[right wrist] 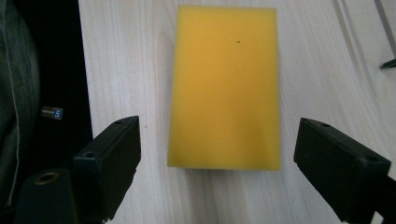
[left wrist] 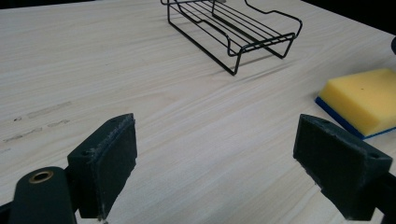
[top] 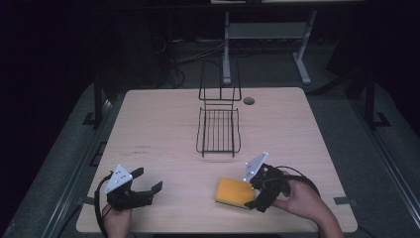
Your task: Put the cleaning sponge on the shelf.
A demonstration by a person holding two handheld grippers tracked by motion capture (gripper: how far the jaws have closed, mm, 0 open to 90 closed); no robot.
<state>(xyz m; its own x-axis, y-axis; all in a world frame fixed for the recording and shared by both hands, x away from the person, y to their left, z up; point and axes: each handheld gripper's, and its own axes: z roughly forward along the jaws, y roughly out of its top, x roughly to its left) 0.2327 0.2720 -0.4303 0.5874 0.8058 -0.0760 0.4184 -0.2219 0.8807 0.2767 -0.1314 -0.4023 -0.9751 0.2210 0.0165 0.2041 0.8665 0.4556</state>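
I read this as the approach step, with the grasp not yet made. My right gripper (top: 253, 194) sits at the sponge's three o'clock edge, jaws spread wide — in the right gripper view they flank the near end of the yellow sponge (right wrist: 225, 86) without touching it. The sponge lies flat on the table (top: 163, 129), blue scrub layer down, near the front edge at about five o'clock from the wire rack (top: 218, 130), well apart from it. My left gripper (top: 148, 191) waits at seven o'clock on the table, jaws apart and holding nothing. Next, I judge, the right gripper must slide forward so both pads bracket the sponge's long sides, then close gently — foam squashes and can tilt.
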